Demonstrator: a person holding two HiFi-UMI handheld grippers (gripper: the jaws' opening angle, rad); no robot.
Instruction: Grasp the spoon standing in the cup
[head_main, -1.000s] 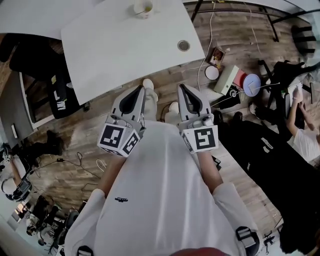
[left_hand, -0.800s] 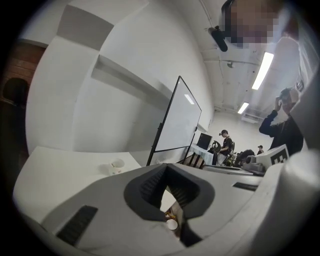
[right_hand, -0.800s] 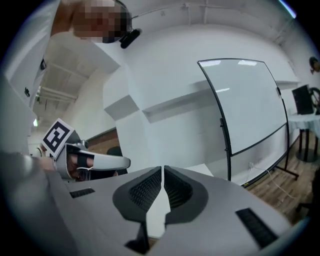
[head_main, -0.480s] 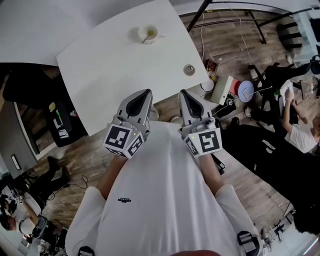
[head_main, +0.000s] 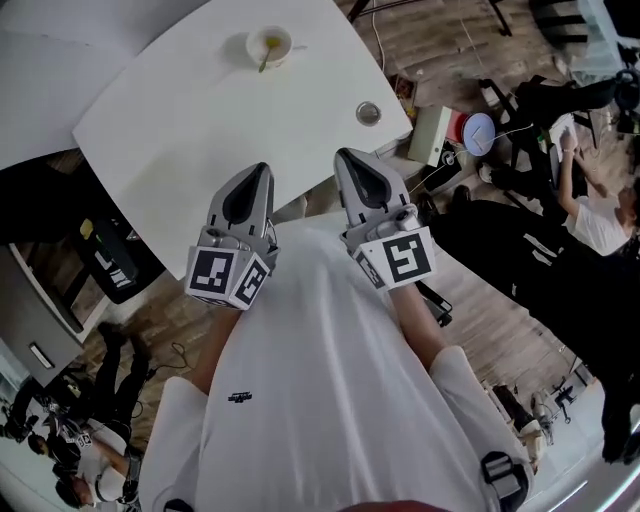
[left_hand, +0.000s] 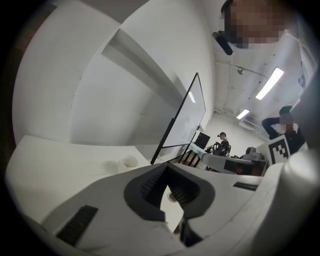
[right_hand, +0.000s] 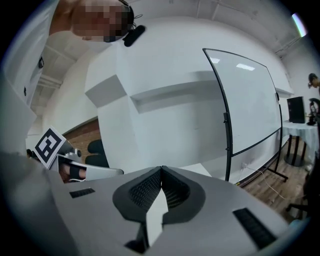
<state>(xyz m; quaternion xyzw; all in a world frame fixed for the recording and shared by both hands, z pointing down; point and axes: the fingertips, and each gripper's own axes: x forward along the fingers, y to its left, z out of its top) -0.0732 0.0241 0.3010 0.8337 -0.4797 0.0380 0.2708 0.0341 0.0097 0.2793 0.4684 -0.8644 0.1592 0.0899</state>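
A small white cup (head_main: 268, 46) stood at the top of the head view, left of centre, on the white counter (head_main: 170, 130) and close to its far edge. A thin yellowish spoon (head_main: 265, 57) stood in it, leaning over the rim on the side nearer the camera. In the left gripper view the cup (left_hand: 129, 162) showed small, left of centre, and the spoon could not be made out there.

The counter's near edge ran on a slant from lower left to the right, ending in a rounded corner beside a round metal insert (head_main: 368, 113). The left gripper (head_main: 262, 168) and the right gripper (head_main: 345, 155) sat side by side at mid-frame, tips just over that edge. Both had their jaws together with nothing between them. Bare counter lay between the tips and the cup. To the right the wooden floor (head_main: 440, 40) was crowded with cables and boxes.
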